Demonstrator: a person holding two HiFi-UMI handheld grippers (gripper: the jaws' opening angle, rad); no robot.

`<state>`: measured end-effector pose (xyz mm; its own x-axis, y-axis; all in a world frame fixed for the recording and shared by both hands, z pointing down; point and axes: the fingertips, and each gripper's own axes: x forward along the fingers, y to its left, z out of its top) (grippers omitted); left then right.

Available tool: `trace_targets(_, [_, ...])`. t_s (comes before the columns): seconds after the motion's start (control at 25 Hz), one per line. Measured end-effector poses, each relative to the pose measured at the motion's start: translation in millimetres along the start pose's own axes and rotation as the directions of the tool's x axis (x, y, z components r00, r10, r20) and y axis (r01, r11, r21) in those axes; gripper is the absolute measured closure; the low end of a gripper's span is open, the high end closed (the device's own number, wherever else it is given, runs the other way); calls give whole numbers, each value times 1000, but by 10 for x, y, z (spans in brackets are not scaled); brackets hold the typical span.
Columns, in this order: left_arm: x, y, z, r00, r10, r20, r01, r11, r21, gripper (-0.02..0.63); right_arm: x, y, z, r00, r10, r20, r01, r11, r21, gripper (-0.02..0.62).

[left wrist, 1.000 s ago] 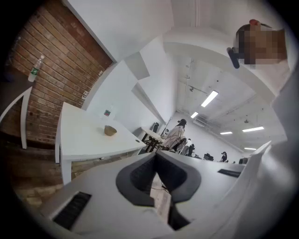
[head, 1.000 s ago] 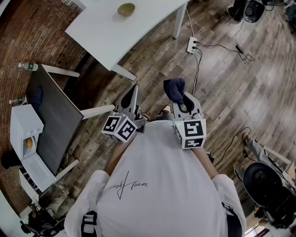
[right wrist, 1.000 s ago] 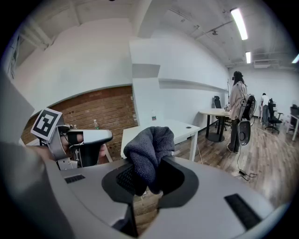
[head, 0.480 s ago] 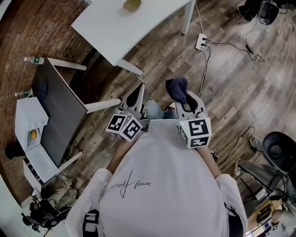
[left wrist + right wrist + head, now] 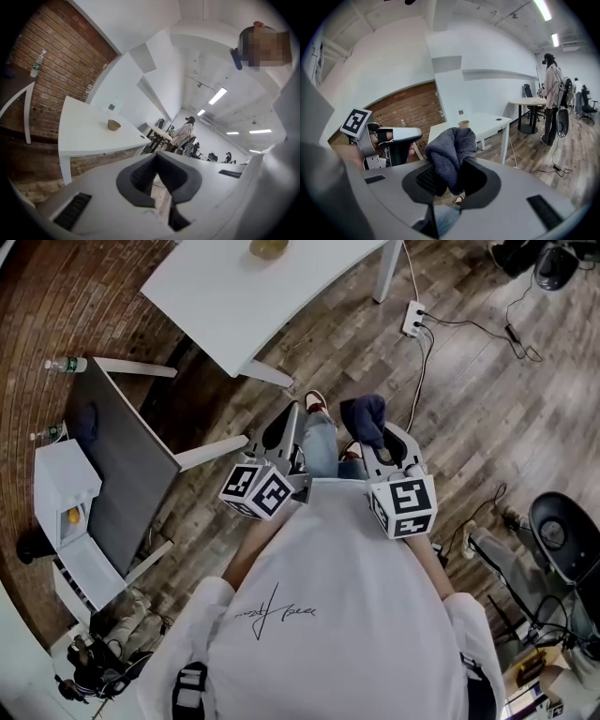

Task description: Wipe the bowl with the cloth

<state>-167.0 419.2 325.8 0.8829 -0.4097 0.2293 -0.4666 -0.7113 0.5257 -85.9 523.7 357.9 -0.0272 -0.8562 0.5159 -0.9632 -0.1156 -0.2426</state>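
A small tan bowl (image 5: 268,247) stands on the white table (image 5: 225,301) at the top of the head view, well ahead of both grippers. It also shows far off as the bowl (image 5: 113,124) in the left gripper view and the bowl (image 5: 463,123) in the right gripper view. My right gripper (image 5: 371,434) is shut on a dark blue cloth (image 5: 363,416), which bulges up between the jaws as the bunched cloth (image 5: 452,153). My left gripper (image 5: 285,422) is held beside it at chest height; its jaws meet at the tips with nothing between them (image 5: 157,157).
A dark grey table (image 5: 117,465) with white legs stands at the left, with a white cabinet (image 5: 58,488) and bottles (image 5: 66,364) beyond it. A power strip (image 5: 412,320) and cables lie on the wood floor. An office chair (image 5: 562,540) is at the right. A person (image 5: 553,93) stands far off.
The view has shifted forward and a leg has stepped out under the grippers. The white table and bowl sit higher in the frame. Both grippers keep their hold and pose.
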Motion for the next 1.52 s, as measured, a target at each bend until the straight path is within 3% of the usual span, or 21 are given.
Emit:
trace_targets(0.36, [502, 239, 372, 1000, -10, 18, 10, 1000, -13, 603, 447, -224, 371, 1000, -11, -14, 11, 999, 38, 522])
trace_targets(0.48, [673, 370, 560, 999, 1, 53, -2, 1000, 6, 603, 677, -262, 524, 1000, -2, -24, 2, 1000, 15, 522])
trace_targets(0.6, [904, 555, 674, 999, 19, 34, -19, 1000, 3, 603, 970, -279, 666, 999, 25, -45, -25, 1000, -9, 522])
trace_targets(0.8, [1116, 800, 978, 999, 5, 32, -4, 999, -42, 603, 1363, -204, 955, 997, 49, -60, -51, 998, -33, 522])
trace_targets(1.12, [1356, 1298, 1324, 998, 49, -33, -46, 995, 86, 601, 1937, -53, 1419, 997, 48, -65, -50, 998, -38, 522])
trace_targets(1.52, [1630, 1809, 1687, 997, 70, -41, -67, 995, 73, 601, 2467, -46, 1921, 999, 47, -1, -47, 999, 4, 522])
